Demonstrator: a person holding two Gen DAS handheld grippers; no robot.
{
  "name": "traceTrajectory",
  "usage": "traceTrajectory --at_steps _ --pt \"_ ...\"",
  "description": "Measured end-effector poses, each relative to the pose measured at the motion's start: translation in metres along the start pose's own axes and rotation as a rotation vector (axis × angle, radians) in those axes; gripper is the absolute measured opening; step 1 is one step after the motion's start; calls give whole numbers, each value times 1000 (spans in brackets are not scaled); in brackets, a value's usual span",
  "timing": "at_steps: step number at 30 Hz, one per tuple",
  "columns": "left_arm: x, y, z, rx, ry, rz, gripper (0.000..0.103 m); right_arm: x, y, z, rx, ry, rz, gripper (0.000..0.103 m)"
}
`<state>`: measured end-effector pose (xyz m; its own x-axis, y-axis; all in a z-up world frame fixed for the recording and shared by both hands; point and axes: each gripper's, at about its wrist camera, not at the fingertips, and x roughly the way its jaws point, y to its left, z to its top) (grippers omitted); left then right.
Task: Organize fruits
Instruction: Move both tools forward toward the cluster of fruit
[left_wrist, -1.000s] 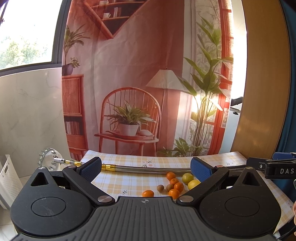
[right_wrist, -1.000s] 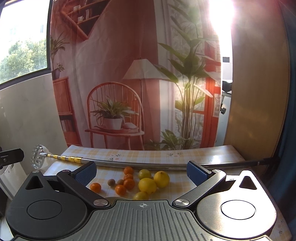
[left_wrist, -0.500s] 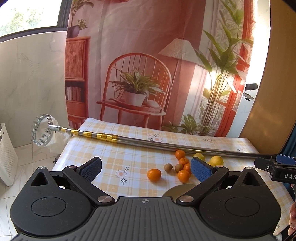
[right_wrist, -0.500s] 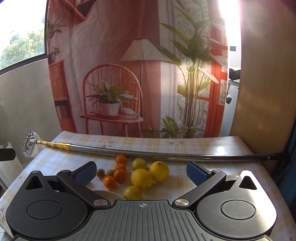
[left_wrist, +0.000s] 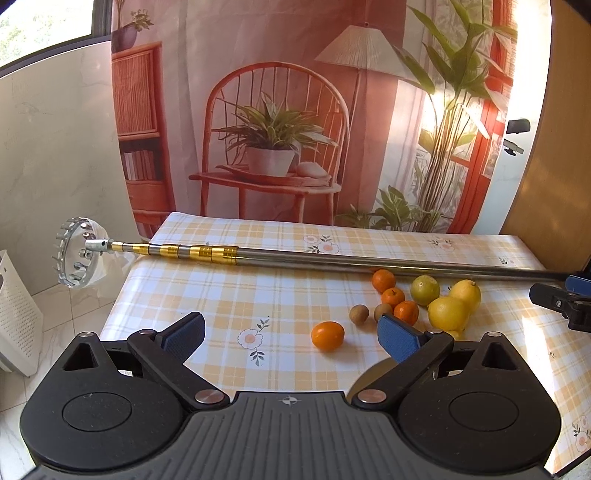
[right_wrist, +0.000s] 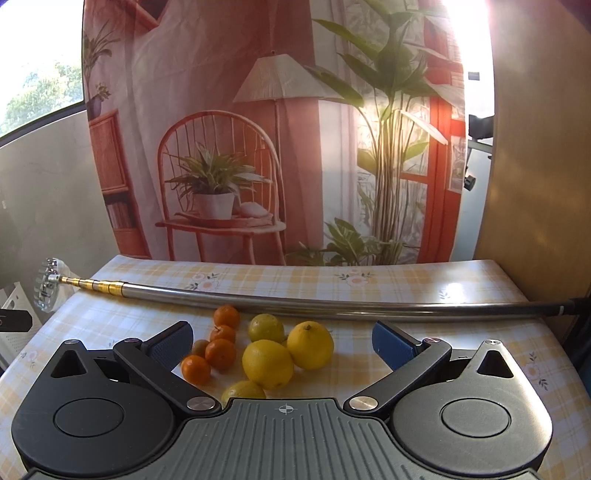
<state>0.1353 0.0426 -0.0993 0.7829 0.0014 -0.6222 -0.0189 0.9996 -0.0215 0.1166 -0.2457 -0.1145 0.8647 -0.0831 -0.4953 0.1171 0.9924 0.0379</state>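
Observation:
A cluster of fruit lies on the checked tablecloth (left_wrist: 229, 295). In the left wrist view a lone orange (left_wrist: 327, 335) sits nearest. Behind it are two small brown fruits (left_wrist: 359, 314), three tangerines (left_wrist: 393, 297), a green lime (left_wrist: 425, 289) and two lemons (left_wrist: 448, 313). My left gripper (left_wrist: 291, 332) is open and empty above the cloth, left of the cluster. My right gripper (right_wrist: 282, 339) is open and empty, with the lemons (right_wrist: 267, 363) and tangerines (right_wrist: 220, 353) just ahead between its fingers. Its tip (left_wrist: 565, 299) shows at the left wrist view's right edge.
A long telescopic metal pole (left_wrist: 332, 260) with a toothed round head (left_wrist: 74, 254) lies across the table behind the fruit and overhangs the left edge. A pale round rim (left_wrist: 373, 373) peeks out by the left gripper's right finger. A white perforated basket (left_wrist: 14, 314) stands on the floor at left.
Both views have tipped down and drawn closer to the table. The fruit now appears larger and higher in each frame. Neither gripper has changed its opening, and no fruit has moved.

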Motion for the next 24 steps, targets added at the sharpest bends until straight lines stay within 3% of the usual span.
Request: traceTrajectory --at_steps 7,11,15,20,23,24 --pt "21 -10 5 20 44 2 97 14 -7 -3 4 11 -3 103" --pt "31 -18 6 66 33 -43 97 22 -13 -7 34 22 10 103" --pt "47 -30 7 100 52 -76 94 29 -25 -11 118 35 78 103" --pt "68 -43 10 155 68 -133 89 40 -34 -12 132 51 57 103" --pt "84 -52 12 199 77 -139 82 50 -37 -13 139 76 47 103" --pt "90 -53 13 212 80 -144 75 53 -38 -14 137 85 46 103"
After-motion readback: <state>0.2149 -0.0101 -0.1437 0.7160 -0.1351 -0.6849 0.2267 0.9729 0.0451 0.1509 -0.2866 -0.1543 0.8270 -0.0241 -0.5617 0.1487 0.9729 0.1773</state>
